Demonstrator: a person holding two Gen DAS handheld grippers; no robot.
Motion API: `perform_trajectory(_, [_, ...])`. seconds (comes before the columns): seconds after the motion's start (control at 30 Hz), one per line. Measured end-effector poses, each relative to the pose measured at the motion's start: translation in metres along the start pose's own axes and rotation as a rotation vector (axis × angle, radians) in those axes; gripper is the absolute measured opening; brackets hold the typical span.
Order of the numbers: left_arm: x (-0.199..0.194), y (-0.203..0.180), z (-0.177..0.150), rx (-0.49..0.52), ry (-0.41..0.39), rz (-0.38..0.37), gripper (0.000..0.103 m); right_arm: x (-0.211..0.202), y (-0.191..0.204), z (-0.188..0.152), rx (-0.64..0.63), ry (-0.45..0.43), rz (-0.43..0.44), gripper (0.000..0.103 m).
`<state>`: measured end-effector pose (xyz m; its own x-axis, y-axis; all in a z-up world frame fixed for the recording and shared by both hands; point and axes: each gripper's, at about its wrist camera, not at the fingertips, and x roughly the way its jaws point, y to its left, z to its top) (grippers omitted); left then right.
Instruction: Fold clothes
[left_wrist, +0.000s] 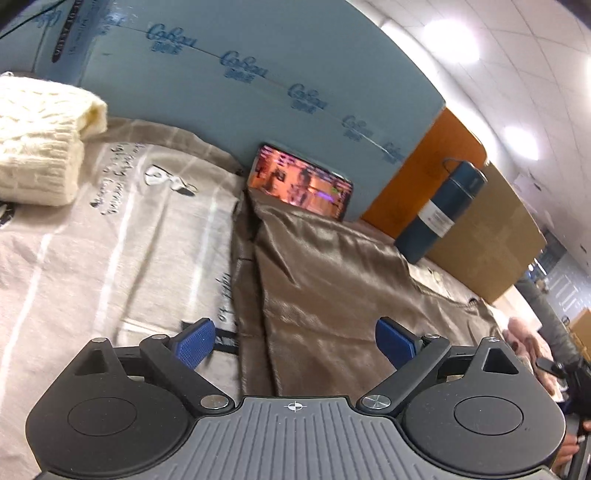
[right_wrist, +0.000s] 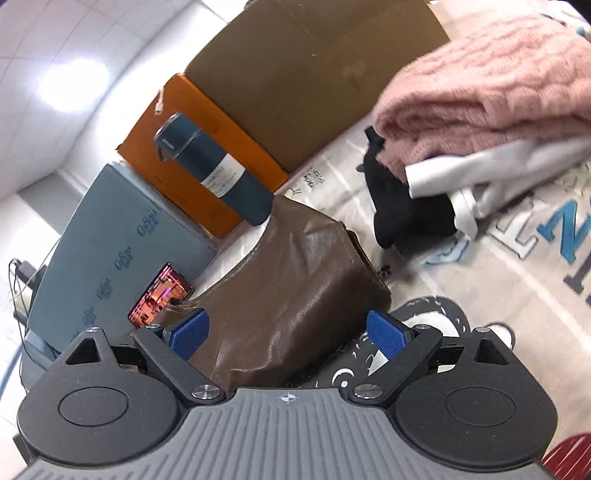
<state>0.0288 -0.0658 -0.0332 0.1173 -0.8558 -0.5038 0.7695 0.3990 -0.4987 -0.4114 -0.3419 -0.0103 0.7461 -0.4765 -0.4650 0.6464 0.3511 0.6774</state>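
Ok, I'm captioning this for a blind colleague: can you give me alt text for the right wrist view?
The open right gripper hovers over a folded brown leather-look garment on a printed bedsheet. Beyond it stands a dark blue flask against orange and brown boxes, with a lit phone at left and a pile of pink, white and black clothes at right.

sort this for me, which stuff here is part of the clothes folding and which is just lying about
Part of the job:
- brown leather garment
- cream knit sweater, folded
- pink knit sweater
- black garment
- white garment

Just lying about:
- phone, screen lit
- blue flask
- cardboard box
- orange box
- blue foam board
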Motion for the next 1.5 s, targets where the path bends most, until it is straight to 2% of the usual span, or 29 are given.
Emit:
perform_trajectory(0.2, [0.002,-0.01,-0.007,0.054,0.008,0.038,0.096,0.028,0.001,0.001,0.059,0.036,-0.012,0.093])
perform_trajectory(0.33, [0.006,-0.017,-0.011,0.098,0.013,0.038,0.096,0.047,0.008,-0.002,0.038,-0.019,-0.019,0.1])
perform_trajectory(0.5, [0.009,-0.027,-0.017,0.17,0.02,0.035,0.096,0.06,0.012,-0.007,0.07,-0.122,-0.042,0.097])
perform_trajectory(0.53, [0.01,-0.028,-0.017,0.183,0.018,0.04,0.095,0.061,0.012,-0.008,0.089,-0.137,-0.038,0.086])
perform_trajectory(0.57, [0.01,-0.029,-0.018,0.191,0.016,0.041,0.095,0.062,0.01,-0.009,0.112,-0.146,-0.028,0.065])
perform_trajectory(0.6, [0.01,-0.029,-0.018,0.194,0.015,0.041,0.095,0.063,0.009,-0.009,0.139,-0.147,-0.026,0.055])
perform_trajectory(0.63, [0.009,-0.029,-0.019,0.196,0.013,0.039,0.095,0.065,0.007,-0.01,0.159,-0.141,-0.028,0.039])
perform_trajectory(0.67, [0.009,-0.028,-0.019,0.199,0.012,0.038,0.095,0.065,0.005,-0.011,0.166,-0.139,-0.023,0.028])
perform_trajectory(0.77, [0.007,-0.029,-0.018,0.211,0.015,0.038,0.095,0.06,0.007,-0.014,0.165,-0.14,0.004,0.014])
perform_trajectory(0.97, [-0.001,-0.027,-0.016,0.205,0.04,0.002,0.095,0.015,0.022,-0.032,0.138,-0.153,0.12,0.009])
perform_trajectory(1.03, [-0.005,-0.029,-0.017,0.215,0.057,-0.041,0.095,-0.004,0.023,-0.039,0.128,-0.162,0.127,0.009])
perform_trajectory(1.13, [-0.01,-0.032,-0.018,0.224,0.067,-0.113,0.095,-0.023,0.014,-0.04,0.148,-0.186,0.085,0.009])
perform_trajectory(1.23, [-0.013,-0.036,-0.02,0.245,0.044,-0.107,0.095,-0.024,-0.003,-0.039,0.194,-0.185,0.011,0.01])
perform_trajectory(1.3, [-0.015,-0.037,-0.021,0.247,0.025,-0.1,0.095,-0.018,-0.012,-0.041,0.229,-0.173,-0.015,0.017])
perform_trajectory(1.33, [-0.015,-0.036,-0.021,0.245,0.018,-0.096,0.095,-0.017,-0.016,-0.042,0.26,-0.175,-0.011,0.028])
perform_trajectory(1.37, [-0.016,-0.036,-0.02,0.247,0.009,-0.083,0.095,-0.016,-0.019,-0.043,0.291,-0.179,0.001,0.05])
perform_trajectory(1.4, [-0.016,-0.036,-0.02,0.253,-0.003,-0.066,0.095,-0.016,-0.022,-0.044,0.314,-0.189,0.024,0.056])
perform_trajectory(1.47, [-0.018,-0.035,-0.02,0.263,-0.028,-0.031,0.095,-0.02,-0.022,-0.043,0.323,-0.216,0.079,0.081])
perform_trajectory(1.5, [-0.019,-0.034,-0.019,0.267,-0.037,-0.012,0.095,-0.022,-0.021,-0.041,0.319,-0.228,0.089,0.086])
